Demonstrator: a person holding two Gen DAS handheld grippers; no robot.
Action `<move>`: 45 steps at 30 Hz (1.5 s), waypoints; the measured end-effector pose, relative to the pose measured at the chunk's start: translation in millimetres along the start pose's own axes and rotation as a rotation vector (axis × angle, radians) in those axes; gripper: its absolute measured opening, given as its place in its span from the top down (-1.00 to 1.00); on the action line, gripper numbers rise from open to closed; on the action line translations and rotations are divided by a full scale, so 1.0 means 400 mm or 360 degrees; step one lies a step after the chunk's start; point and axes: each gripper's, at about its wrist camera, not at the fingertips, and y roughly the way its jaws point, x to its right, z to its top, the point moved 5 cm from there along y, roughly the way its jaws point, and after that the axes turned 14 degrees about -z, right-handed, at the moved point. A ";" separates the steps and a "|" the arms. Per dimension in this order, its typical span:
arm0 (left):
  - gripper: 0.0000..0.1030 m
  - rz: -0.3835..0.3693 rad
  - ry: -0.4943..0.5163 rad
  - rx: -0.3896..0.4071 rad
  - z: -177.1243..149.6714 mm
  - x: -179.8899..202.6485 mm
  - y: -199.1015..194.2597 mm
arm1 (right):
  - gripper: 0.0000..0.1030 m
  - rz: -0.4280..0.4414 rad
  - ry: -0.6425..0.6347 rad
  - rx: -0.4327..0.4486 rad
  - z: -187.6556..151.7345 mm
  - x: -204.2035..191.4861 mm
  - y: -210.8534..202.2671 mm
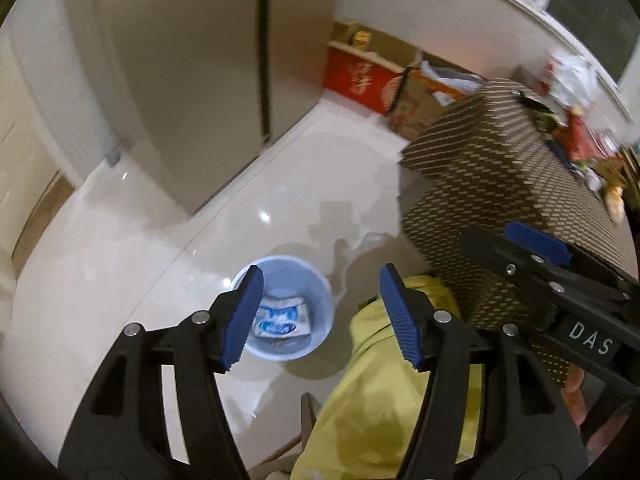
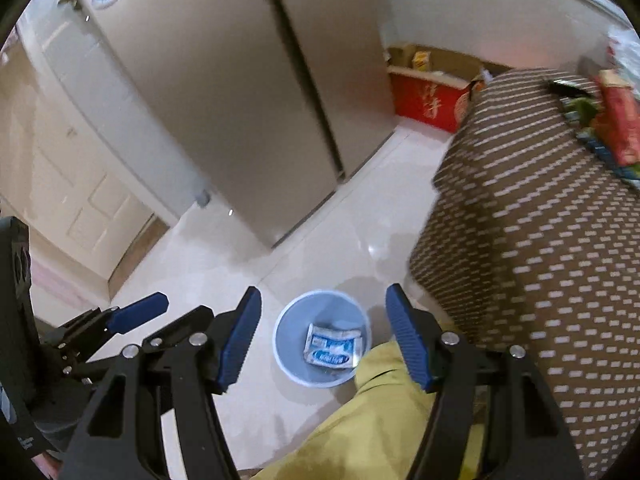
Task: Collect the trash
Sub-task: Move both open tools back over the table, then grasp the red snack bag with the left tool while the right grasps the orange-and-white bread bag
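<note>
The white letters "DAS" are read on a black label on the right gripper (image 1: 536, 248), which enters at the right edge of the left wrist view; no other writing can be made out with certainty, though gold characters too blurred to read are seen on a red box (image 1: 360, 80) in the upper centre, and a blue logo on the white wrapper (image 1: 280, 316) cannot be deciphered. That wrapper, a flat crinkled plastic sachet printed in white and blue, is seen lying at the bottom of a small round pale-blue bin (image 1: 320, 300) with smooth walls, standing on glossy cream floor tiles (image 1: 160, 260) in the lower centre of both views. The left gripper (image 1: 320, 316) is shown released, its ribbed blue pads (image 1: 244, 320) on black plastic arms held apart with nothing between them; the right gripper's pads (image 2: 408, 340) are likewise spread and empty above the bin. A yellow-green fabric trouser leg (image 1: 380, 400) is seen at the lower right beside the bin. A table draped in brown cloth with a woven pale dash pattern (image 2: 540, 260) fills the right side, and colourful packets (image 2: 616, 120) are piled at its upper right edge. A tall, smooth beige fridge (image 2: 240, 100) occupies the upper left
</note>
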 end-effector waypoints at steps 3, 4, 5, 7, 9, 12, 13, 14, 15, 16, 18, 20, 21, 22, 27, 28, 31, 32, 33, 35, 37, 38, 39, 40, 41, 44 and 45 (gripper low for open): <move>-0.22 -0.0065 0.0102 0.0008 0.026 0.075 0.005 | -0.25 -0.0024 0.0085 0.0045 0.009 0.069 -0.030; -0.25 -0.0093 0.0146 0.0011 0.035 0.109 0.009 | -0.25 -0.0045 0.0121 0.0066 0.012 0.102 -0.044; -0.27 -0.0115 0.0179 0.0012 0.042 0.135 0.013 | -0.28 -0.0066 0.0149 0.0082 0.010 0.125 -0.054; -0.36 -0.0171 0.0247 0.0008 0.057 0.192 0.023 | -0.30 -0.0117 0.0225 0.0121 0.012 0.193 -0.079; -0.40 -0.0219 0.0306 -0.0011 0.067 0.245 0.040 | -0.34 -0.0163 0.0294 0.0148 0.013 0.253 -0.097; -0.41 -0.0266 0.0413 -0.0048 0.081 0.331 0.071 | -0.37 -0.0257 0.0399 0.0177 0.004 0.356 -0.122; -0.41 -0.0295 0.0446 -0.0055 0.087 0.364 0.083 | -0.37 -0.0304 0.0442 0.0178 0.000 0.400 -0.130; -0.41 -0.0315 0.0463 -0.0060 0.090 0.385 0.091 | -0.38 -0.0336 0.0476 0.0180 -0.003 0.433 -0.136; -0.43 -0.0334 0.0481 -0.0072 0.093 0.408 0.101 | -0.38 -0.0362 0.0513 0.0185 -0.010 0.471 -0.143; -0.43 -0.0350 0.0503 -0.0091 0.098 0.434 0.113 | -0.38 -0.0388 0.0553 0.0188 -0.017 0.512 -0.151; -0.44 -0.0384 0.0543 -0.0111 0.108 0.478 0.135 | -0.38 -0.0431 0.0620 0.0191 -0.024 0.572 -0.163; -0.48 -0.0423 0.0577 -0.0136 0.121 0.526 0.160 | -0.39 -0.0479 0.0690 0.0190 -0.045 0.638 -0.168; -0.52 -0.0439 0.0588 -0.0149 0.127 0.545 0.171 | -0.39 -0.0495 0.0714 0.0189 -0.051 0.663 -0.172; -0.53 -0.0453 0.0595 -0.0163 0.133 0.564 0.182 | -0.39 -0.0516 0.0739 0.0189 -0.057 0.694 -0.177; -0.56 -0.0490 0.0638 -0.0208 0.162 0.648 0.237 | -0.46 -0.0602 0.0803 0.0186 -0.074 0.788 -0.193; -0.61 -0.0503 0.0643 -0.0214 0.174 0.668 0.251 | -0.47 -0.0621 0.0803 0.0181 -0.074 0.808 -0.194; -0.64 -0.0509 0.0647 -0.0217 0.211 0.705 0.285 | -0.48 -0.0675 0.0835 0.0167 -0.068 0.864 -0.194; -0.64 -0.0514 0.0649 -0.0214 0.221 0.714 0.292 | -0.48 -0.0678 0.0836 0.0163 -0.061 0.870 -0.196; -0.64 -0.0532 0.0653 -0.0204 0.239 0.729 0.303 | -0.48 -0.0679 0.0833 0.0156 -0.057 0.885 -0.191; -0.64 -0.0551 0.0653 -0.0186 0.268 0.747 0.319 | -0.49 -0.0693 0.0811 0.0142 -0.043 0.907 -0.181; -0.64 -0.0563 0.0644 -0.0153 0.302 0.766 0.338 | -0.51 -0.0695 0.0794 0.0134 -0.026 0.921 -0.167; -0.64 -0.0569 0.0635 -0.0131 0.319 0.773 0.347 | -0.51 -0.0691 0.0786 0.0126 -0.018 0.925 -0.160; -0.64 -0.0574 0.0627 -0.0106 0.335 0.778 0.355 | -0.51 -0.0685 0.0779 0.0116 -0.010 0.931 -0.152; -0.64 -0.0576 0.0616 -0.0074 0.355 0.783 0.365 | -0.51 -0.0681 0.0772 0.0110 -0.001 0.937 -0.144; -0.64 -0.0575 0.0608 -0.0053 0.368 0.784 0.371 | -0.51 -0.0681 0.0772 0.0111 0.005 0.941 -0.140; -0.63 -0.0544 0.0597 -0.0015 0.402 0.787 0.401 | -0.52 -0.0686 0.0778 0.0100 0.025 0.958 -0.118; -0.63 -0.0540 0.0593 -0.0004 0.407 0.786 0.406 | -0.52 -0.0681 0.0781 0.0095 0.034 0.965 -0.109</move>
